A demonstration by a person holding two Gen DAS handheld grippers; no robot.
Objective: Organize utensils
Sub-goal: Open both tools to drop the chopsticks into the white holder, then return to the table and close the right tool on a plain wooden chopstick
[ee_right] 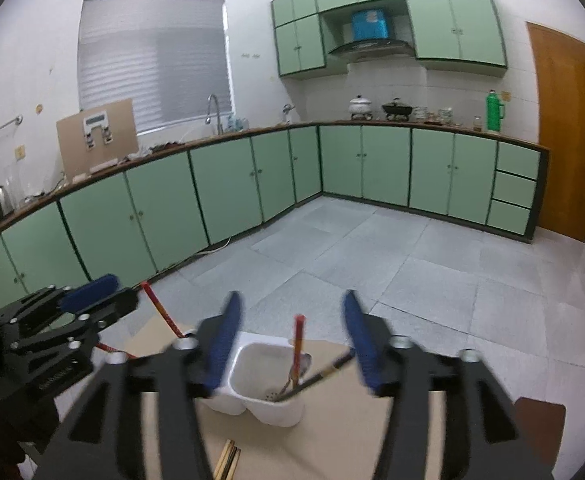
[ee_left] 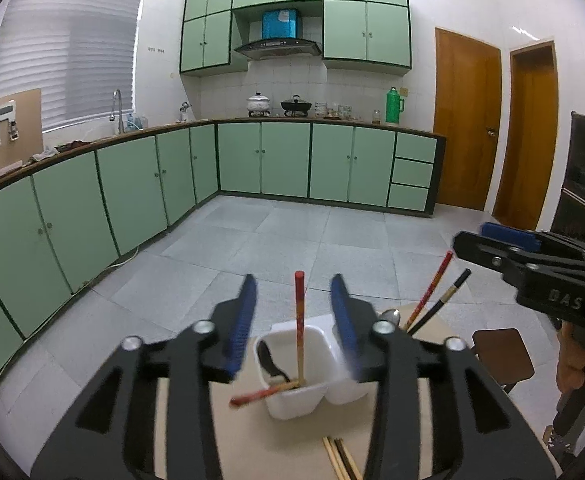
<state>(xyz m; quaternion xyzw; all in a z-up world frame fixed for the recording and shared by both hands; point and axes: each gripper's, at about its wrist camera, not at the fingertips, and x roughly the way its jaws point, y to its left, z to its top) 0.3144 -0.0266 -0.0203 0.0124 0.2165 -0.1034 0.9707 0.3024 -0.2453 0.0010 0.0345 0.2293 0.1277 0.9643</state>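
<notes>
Green cabinets (ee_left: 132, 184) line two walls of a kitchen with a grey tiled floor (ee_left: 292, 236), and close in front lies a tan table (ee_right: 332, 440) bearing a white utensil holder (ee_left: 292, 360) with two side-by-side compartments.

From the left wrist view, the left gripper (ee_left: 292, 320) hangs over the holder with its blue fingers spread wide and nothing between them. Only here does the left compartment show inside: one red chopstick (ee_left: 300, 320) stands nearly upright, tip down, another red chopstick (ee_left: 260, 395) leans low over the front rim with its red end pointing left and toward the camera, and a dark utensil (ee_left: 270, 362) curves along the wall. Beyond the right finger, a red chopstick (ee_left: 432, 292) and a black chopstick (ee_left: 444, 300) slant up to the right beside a spoon (ee_left: 391, 315).

The right wrist view looks into the other compartment instead: the right gripper (ee_right: 292, 340) is also spread and empty. A red-topped chopstick (ee_right: 298, 344) stands close to vertical, and the black one (ee_right: 320, 376) lies tilted low over the rim, pointing right. This view also shows the holder's perforated bottom (ee_right: 270, 395).

Loose wooden chopsticks (ee_left: 338, 460) lie on the table near the holder, long axes running toward the camera.
</notes>
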